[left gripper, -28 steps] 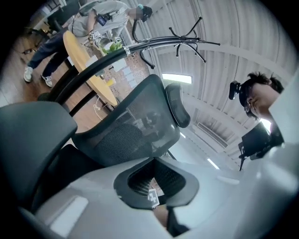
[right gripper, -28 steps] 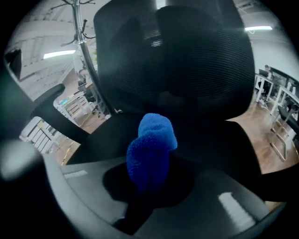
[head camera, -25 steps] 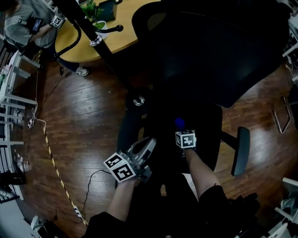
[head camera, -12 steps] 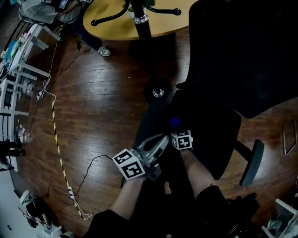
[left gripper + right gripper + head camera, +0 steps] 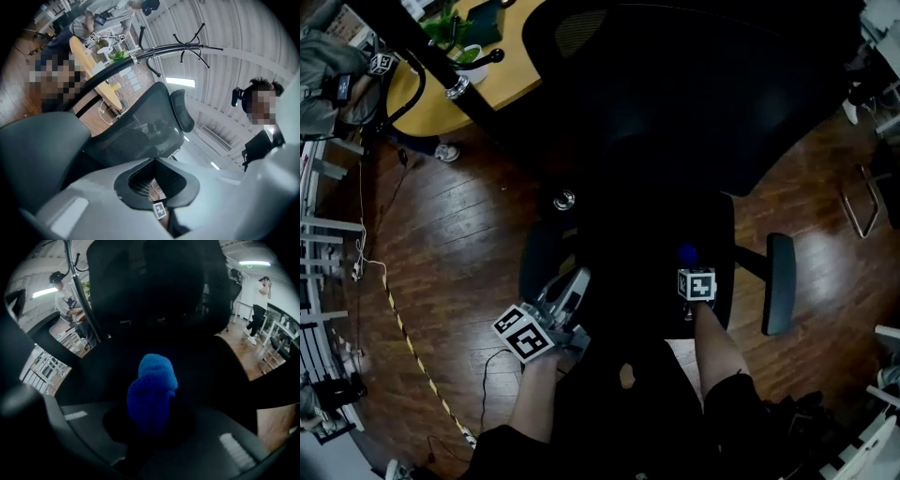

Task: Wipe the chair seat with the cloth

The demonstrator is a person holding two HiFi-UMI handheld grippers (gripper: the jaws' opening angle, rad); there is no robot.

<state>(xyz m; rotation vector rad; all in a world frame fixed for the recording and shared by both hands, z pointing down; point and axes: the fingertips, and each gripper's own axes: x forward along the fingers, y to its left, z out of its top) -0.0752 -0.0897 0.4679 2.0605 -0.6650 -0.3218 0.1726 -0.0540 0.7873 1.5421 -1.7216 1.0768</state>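
A black office chair fills the head view, its seat below the mesh backrest. My right gripper is shut on a bunched blue cloth that rests on the right part of the seat. In the right gripper view the cloth stands up between the jaws of my right gripper, with the dark seat behind it. My left gripper hovers by the seat's left front edge, beside the left armrest. In its own view my left gripper is shut and holds nothing.
The right armrest juts out beside the seat. A round wooden table and a black stand pole lie at the upper left, with a seated person beyond. A cable and striped tape cross the wooden floor.
My right gripper has slid the blue cloth rightward across the seat. The head view has swung about; my left gripper stays near the seat's left edge.
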